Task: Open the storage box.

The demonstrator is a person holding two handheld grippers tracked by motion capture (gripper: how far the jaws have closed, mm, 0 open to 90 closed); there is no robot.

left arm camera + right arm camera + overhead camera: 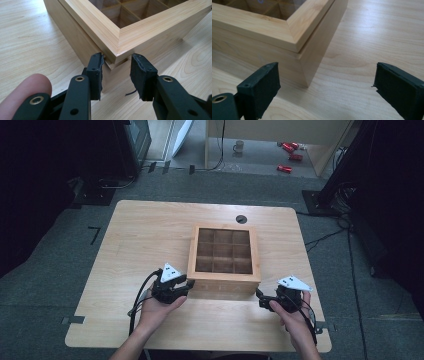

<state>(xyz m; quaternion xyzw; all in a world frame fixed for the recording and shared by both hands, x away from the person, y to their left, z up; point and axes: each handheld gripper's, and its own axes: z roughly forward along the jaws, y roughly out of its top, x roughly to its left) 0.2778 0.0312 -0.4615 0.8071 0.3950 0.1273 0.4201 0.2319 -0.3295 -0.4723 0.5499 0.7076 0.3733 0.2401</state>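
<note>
The left hand-held gripper [116, 75], part-open, straddles the near-left corner of the compartmented wooden box [223, 254], nearer than the wide-open, empty right hand-held gripper [325, 90] off its near-right corner.

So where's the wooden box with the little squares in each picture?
High view: the wooden box sits mid-table, between the left tool and the right tool.
Left gripper view: its near corner fills the top, right between the open jaws.
Right gripper view: its other near corner is at upper left, ahead of the wide-open jaws.
Shared landmark: the box's framed lid with the dividers under it.
</note>
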